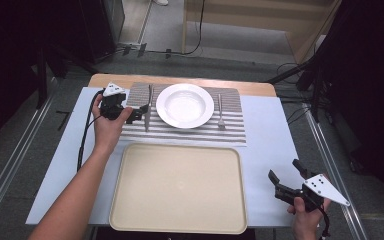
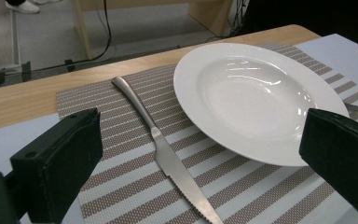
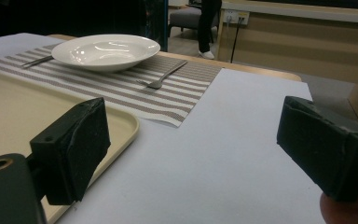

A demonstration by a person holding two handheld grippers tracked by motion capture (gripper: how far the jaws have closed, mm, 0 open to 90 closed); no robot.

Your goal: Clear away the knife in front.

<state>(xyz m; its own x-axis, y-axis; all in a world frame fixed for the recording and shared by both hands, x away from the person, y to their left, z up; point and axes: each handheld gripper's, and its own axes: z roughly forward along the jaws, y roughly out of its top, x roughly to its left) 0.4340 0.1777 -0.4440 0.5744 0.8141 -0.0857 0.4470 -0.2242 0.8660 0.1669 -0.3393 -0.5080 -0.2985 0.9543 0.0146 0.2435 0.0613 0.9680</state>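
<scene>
Tray (image 1: 178,187) edge near placemat (image 1: 190,131); knife (image 1: 148,111) w/ left hand-held gripper (image 1: 139,112).

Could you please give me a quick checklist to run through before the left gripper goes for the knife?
1. Left gripper open: ok, jaws stand wide apart in the left gripper view.
2. Knife between the jaws' line: ok, it lies flat on the striped placemat, untouched.
3. Room beside the knife: not ok, the white plate sits close by its right side, its rim overhanging near the blade.
4. Tray bare for setting things down: ok.
5. Right gripper out of the way: ok, open, at the table's near right corner.
6. Fork undisturbed: ok, right of the plate.
</scene>
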